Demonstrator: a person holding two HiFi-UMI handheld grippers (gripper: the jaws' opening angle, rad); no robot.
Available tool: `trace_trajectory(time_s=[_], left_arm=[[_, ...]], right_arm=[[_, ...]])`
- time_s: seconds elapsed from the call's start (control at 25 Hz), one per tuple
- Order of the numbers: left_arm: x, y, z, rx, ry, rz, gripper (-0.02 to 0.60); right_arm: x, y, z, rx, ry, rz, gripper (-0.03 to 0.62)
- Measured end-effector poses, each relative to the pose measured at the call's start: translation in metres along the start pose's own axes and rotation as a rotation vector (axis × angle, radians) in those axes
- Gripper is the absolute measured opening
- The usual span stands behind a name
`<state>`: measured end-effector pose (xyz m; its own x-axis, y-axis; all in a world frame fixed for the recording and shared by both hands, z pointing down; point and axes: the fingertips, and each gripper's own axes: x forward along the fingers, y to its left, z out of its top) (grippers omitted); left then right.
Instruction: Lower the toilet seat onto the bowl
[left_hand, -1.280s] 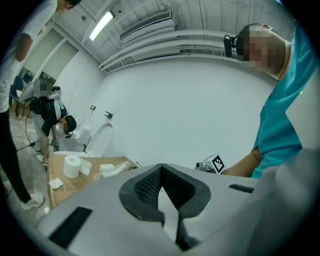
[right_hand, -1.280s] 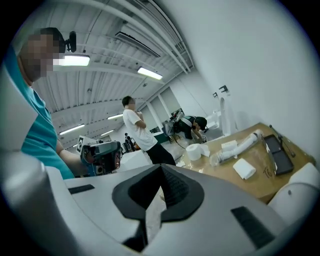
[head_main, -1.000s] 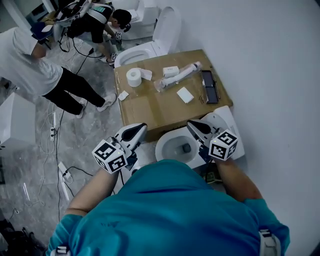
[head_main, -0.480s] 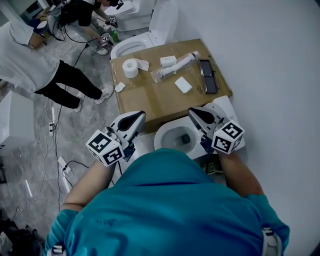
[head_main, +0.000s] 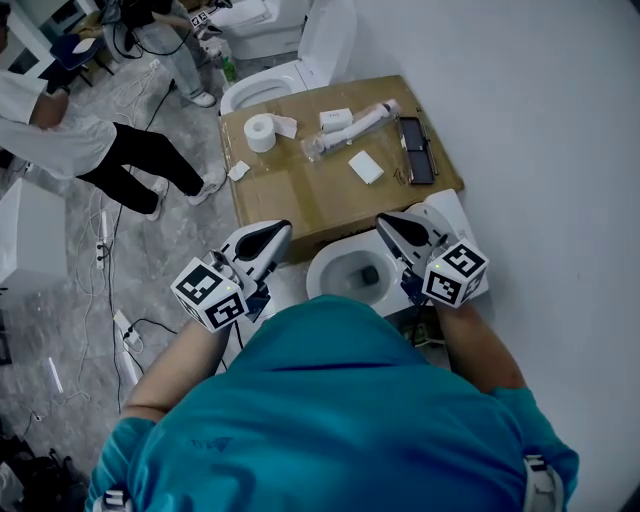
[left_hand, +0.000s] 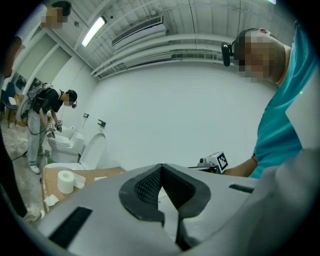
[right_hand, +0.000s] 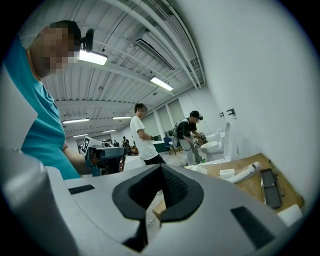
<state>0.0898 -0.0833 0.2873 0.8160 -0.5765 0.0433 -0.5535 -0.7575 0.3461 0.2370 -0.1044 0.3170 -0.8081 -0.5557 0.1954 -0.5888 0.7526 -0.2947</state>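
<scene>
**Seat up, both grippers closed and empty**

The toilet seat (head_main: 452, 222) stands raised at the wall-side edge of the bowl (head_main: 322, 268), next to a cardboard box (head_main: 300, 205). The left gripper (head_main: 278, 232) and the right gripper (head_main: 388, 224) hang one at each side of the bowl, each with its jaws pressed together on nothing. The seat looks like stiff, smooth plastic, probably light but slippery. I would take its free upper rim and lower it slowly, so that it does not slam.
</scene>
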Motion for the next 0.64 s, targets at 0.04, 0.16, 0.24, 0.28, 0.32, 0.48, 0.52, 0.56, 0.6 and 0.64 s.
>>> trace_trajectory(time_s=[0.04, 0.16, 0.24, 0.28, 0.32, 0.48, 0.52, 0.56, 0.6, 0.64], left_arm=[[-0.0001, -0.0003, -0.0002, 0.0, 0.0, 0.0, -0.005], [0.0018, -0.0021, -0.0016, 0.001, 0.005, -0.004, -0.005], [0.0027, -0.0035, -0.0023, 0.002, 0.008, -0.009, -0.005], [0.0027, -0.004, -0.0024, 0.002, 0.009, -0.011, -0.005], [0.0027, -0.0042, -0.0023, 0.003, 0.009, -0.012, -0.005], [0.0036, -0.0041, -0.0018, 0.003, 0.005, -0.011, -0.005], [0.0041, -0.0038, -0.0019, 0.003, 0.005, -0.01, -0.005], [0.0048, -0.0035, -0.0022, 0.002, 0.006, -0.01, -0.005], [0.0055, -0.0033, -0.0025, 0.002, 0.007, -0.01, -0.005], [0.0061, -0.0032, -0.0028, 0.001, 0.008, -0.01, -0.005]], right_arm=[[-0.0006, -0.0004, -0.0001, 0.0, 0.001, -0.002, -0.003], [-0.0023, -0.0028, -0.0011, -0.003, 0.006, -0.009, -0.003], [-0.0028, -0.0028, -0.0014, -0.002, 0.008, -0.011, -0.003], [-0.0029, -0.0023, -0.0014, -0.003, 0.008, -0.011, -0.003], [-0.0028, -0.002, -0.0012, -0.004, 0.008, -0.011, -0.003], [-0.003, -0.0028, -0.0007, -0.009, 0.005, -0.009, -0.003], [-0.0031, -0.0034, -0.0005, -0.01, 0.004, -0.008, -0.003], [-0.0031, -0.0039, -0.0003, -0.01, 0.003, -0.006, -0.003], [-0.0033, -0.0045, -0.0001, -0.011, 0.002, -0.005, -0.003], [-0.0034, -0.005, 0.0, -0.011, 0.001, -0.004, -0.003]])
